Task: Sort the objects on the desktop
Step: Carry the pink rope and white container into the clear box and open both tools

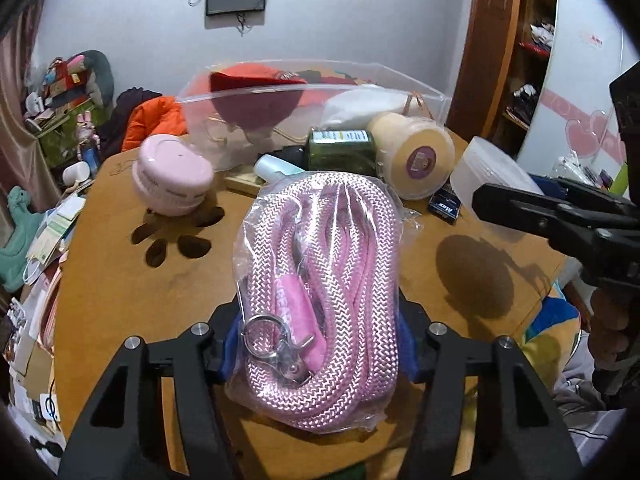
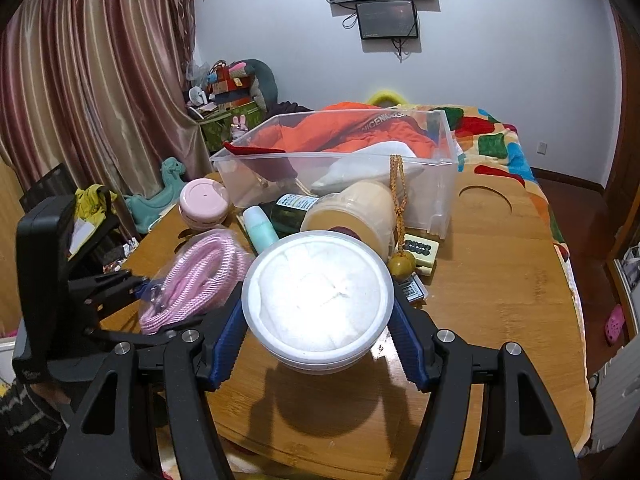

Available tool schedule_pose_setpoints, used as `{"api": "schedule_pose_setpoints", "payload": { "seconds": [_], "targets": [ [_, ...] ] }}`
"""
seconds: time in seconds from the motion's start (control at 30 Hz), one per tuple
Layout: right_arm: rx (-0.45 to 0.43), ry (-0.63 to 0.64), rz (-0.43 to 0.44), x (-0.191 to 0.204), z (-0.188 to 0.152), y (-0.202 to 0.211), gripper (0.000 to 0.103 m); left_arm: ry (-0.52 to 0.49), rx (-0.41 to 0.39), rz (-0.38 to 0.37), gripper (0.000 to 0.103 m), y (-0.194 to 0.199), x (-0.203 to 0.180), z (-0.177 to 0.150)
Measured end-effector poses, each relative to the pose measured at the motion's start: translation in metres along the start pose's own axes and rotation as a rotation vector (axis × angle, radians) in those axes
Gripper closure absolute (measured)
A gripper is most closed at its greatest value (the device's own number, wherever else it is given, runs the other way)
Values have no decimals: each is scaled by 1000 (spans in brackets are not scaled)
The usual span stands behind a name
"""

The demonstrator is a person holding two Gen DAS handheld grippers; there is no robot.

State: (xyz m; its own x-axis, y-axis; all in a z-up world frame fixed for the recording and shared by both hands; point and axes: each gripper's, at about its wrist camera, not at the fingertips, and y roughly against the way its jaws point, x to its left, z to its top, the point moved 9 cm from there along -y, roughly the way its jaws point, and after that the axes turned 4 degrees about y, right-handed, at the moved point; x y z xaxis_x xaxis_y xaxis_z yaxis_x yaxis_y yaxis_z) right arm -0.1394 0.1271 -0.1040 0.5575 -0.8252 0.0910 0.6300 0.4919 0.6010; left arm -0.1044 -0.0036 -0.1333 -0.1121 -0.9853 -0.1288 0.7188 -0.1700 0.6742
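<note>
Both grippers are loaded: left gripper [image 1: 316, 344] grasps the bagged rope [image 1: 320, 292], right gripper [image 2: 318, 344] clamps the round tub [image 2: 318, 300]. Next, I think, carry them into the clear bin [image 2: 444, 184] behind.

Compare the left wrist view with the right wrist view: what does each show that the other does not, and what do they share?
Only the left wrist view shows the metal clasp inside the bagged pink rope held in the left claw, and the dark paw-print marks on the table.

Only the right wrist view shows the curtains, the small keypad device and the right claw closed on the white round tub.

Both show the clear bin, pink round container, yellow jar, green bottle and wooden table.
</note>
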Motion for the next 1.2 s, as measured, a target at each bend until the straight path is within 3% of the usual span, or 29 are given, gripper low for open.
{"api": "schedule_pose_setpoints", "payload": {
  "seconds": [0.33,0.6,0.97,1.2],
  "targets": [
    [-16,23,-11,-1,8,6,41,44,-94,3,43,30,11,22],
    [-44,47,-37,-14,30,12,41,39,-182,-3,43,42,12,62],
    [-134,91,-87,-32,87,13,41,71,-273,-5,43,40,22,117],
    [-161,79,-70,-39,120,0,41,105,-319,-16,43,34,38,160]
  ]
}}
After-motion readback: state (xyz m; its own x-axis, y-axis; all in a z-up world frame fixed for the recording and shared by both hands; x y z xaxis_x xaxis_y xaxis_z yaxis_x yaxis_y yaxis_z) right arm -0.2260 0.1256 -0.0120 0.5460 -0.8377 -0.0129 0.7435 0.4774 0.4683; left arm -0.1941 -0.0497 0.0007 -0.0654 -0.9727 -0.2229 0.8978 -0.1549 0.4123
